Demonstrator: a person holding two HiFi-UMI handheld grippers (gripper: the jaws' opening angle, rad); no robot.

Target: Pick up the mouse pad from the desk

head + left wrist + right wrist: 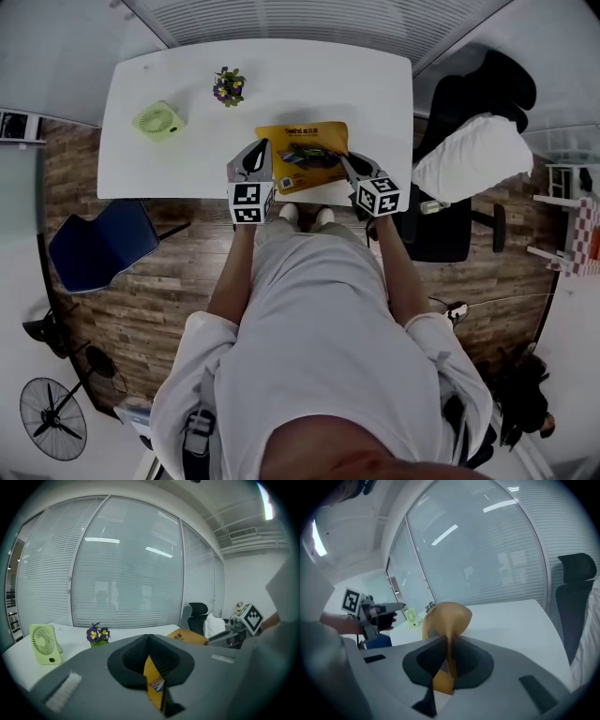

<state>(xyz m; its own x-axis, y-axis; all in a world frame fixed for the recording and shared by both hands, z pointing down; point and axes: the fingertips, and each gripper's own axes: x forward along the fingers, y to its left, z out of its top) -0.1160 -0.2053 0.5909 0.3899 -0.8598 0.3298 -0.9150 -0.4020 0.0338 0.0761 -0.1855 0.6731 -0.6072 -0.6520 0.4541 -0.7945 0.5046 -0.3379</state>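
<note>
I hold the yellow mouse pad (pixel 302 150) by its two near corners — my left gripper (pixel 263 150) and my right gripper (pixel 347 161) are each clamped tight on its edge. The pad bows upward over the white desk's (pixel 309 80) front edge.

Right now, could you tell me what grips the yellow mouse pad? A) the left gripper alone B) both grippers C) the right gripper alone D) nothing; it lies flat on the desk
B: the left gripper and the right gripper each pinch an edge of the mouse pad.
</note>
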